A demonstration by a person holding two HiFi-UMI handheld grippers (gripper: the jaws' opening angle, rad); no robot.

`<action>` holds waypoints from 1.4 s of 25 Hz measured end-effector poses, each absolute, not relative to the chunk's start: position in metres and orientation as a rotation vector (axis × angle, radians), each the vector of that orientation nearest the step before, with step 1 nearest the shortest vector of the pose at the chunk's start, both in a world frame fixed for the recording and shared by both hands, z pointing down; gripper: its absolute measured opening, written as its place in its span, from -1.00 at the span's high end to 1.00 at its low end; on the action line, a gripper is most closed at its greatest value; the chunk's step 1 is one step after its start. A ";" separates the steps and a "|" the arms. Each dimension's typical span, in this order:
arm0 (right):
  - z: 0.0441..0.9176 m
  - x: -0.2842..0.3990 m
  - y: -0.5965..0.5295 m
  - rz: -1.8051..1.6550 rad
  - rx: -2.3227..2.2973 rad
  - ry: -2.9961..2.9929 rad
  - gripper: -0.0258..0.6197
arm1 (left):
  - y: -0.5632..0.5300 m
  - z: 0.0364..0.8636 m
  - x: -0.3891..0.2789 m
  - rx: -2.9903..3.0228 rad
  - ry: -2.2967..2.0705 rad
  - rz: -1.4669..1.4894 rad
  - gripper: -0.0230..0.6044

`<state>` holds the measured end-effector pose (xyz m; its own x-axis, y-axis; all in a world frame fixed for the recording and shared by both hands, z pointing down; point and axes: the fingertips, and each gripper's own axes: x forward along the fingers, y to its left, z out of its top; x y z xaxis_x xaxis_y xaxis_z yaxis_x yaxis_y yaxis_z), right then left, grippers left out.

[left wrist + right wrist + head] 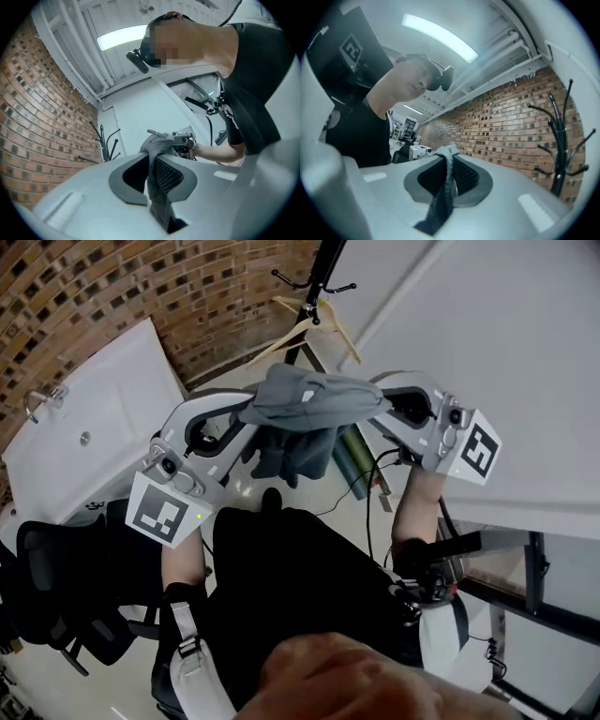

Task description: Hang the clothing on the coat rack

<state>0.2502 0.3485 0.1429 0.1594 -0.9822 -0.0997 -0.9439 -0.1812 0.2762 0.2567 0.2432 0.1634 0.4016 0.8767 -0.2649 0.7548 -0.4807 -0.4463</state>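
A person holds a dark grey fabric garment point(298, 399) slung between two hand-held claws, facing the black metal coat rack point(323, 277). The rack stands at twelve o'clock of the load and well apart from it, near a red brick wall point(141, 287). The left claw point(246, 423) bites the cloth at the garment's nine o'clock end, and the right claw point(382, 401) bites it at the three o'clock end. Each gripper view shows the jaws drawn narrow, with a fold of grey fabric pinched flat between the pads. The slack cloth sags in a bunch at six o'clock of the span. A pale wooden hanger point(314, 326) dangles from the rack, just at six o'clock of its curved hooks.

The step in hand appears to be the carry toward the rack, with the hanging itself not yet begun. The next move likely calls for bringing the garment up level with a free hook. Both grips should stay tight until a loop or collar of cloth is draped over the prong. The hanger will need steering around so the bunch does not snag on it.
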 end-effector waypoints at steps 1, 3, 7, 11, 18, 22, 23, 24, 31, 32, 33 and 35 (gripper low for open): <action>0.132 0.259 0.360 -0.413 2.282 -1.847 0.83 | 0.255 0.153 0.269 -2.383 -1.448 0.717 0.85; 0.111 0.278 0.380 -0.474 2.297 -1.730 0.83 | 0.274 0.132 0.292 -2.332 -1.478 0.790 0.85; 0.073 0.319 0.408 -0.562 2.358 -1.526 0.83 | 0.297 0.090 0.333 -2.204 -1.509 0.963 0.85; 0.036 0.357 0.419 -0.629 2.449 -1.408 0.83 | 0.310 0.058 0.372 -2.154 -1.552 1.059 0.85; -0.016 0.422 0.444 -0.709 2.530 -1.217 0.83 | 0.330 0.006 0.434 -2.031 -1.584 1.139 0.85; -0.068 0.444 0.445 -0.838 2.465 -1.182 0.83 | 0.336 -0.037 0.469 -2.028 -1.498 1.141 0.85; -0.086 0.453 0.449 -0.880 2.453 -1.153 0.83 | 0.340 -0.045 0.489 -2.066 -1.452 1.073 0.85; -0.100 0.470 0.456 -0.892 2.467 -1.106 0.83 | 0.347 -0.050 0.517 -2.135 -1.401 0.965 0.85; 0.088 0.626 0.486 -0.028 2.976 -1.416 0.83 | 0.399 0.069 0.620 -2.317 -1.549 0.276 0.80; 0.105 0.610 0.476 -0.045 2.984 -1.586 0.83 | 0.394 0.078 0.614 -2.330 -1.565 0.294 0.80; 0.112 0.594 0.468 -0.079 2.978 -1.720 0.83 | 0.388 0.082 0.612 -2.360 -1.573 0.323 0.79; 0.118 0.572 0.459 -0.129 2.942 -1.887 0.83 | 0.376 0.081 0.608 -2.441 -1.570 0.405 0.75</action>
